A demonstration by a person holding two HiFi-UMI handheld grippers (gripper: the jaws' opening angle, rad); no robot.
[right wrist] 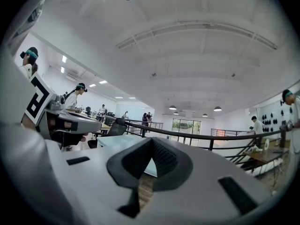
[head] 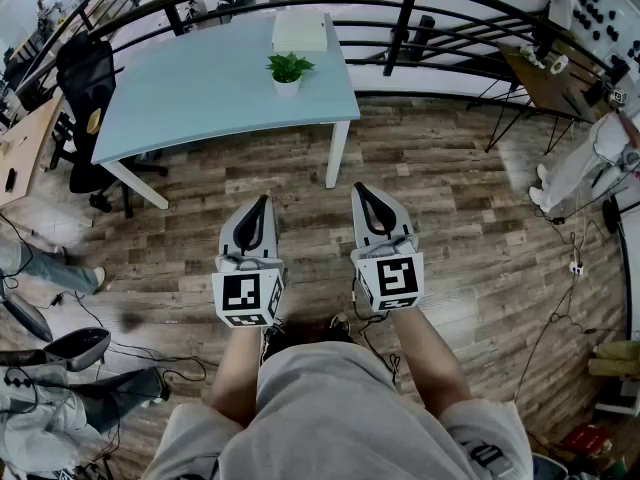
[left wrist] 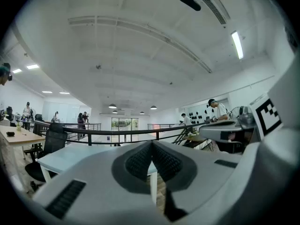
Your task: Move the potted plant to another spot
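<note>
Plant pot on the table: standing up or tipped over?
Upright. The potted plant stands on its base on the table, leaves pointing up.

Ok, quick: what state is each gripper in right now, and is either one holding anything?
Left gripper: closed, jaws together, holding nothing.
Right gripper: closed, jaws together, holding nothing.

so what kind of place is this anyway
Most likely an open-plan office or lab on a mezzanine: a pale blue rectangular table with a black swivel office chair, a black metal railing along the edge, and a brown wooden desk at the side.
</note>
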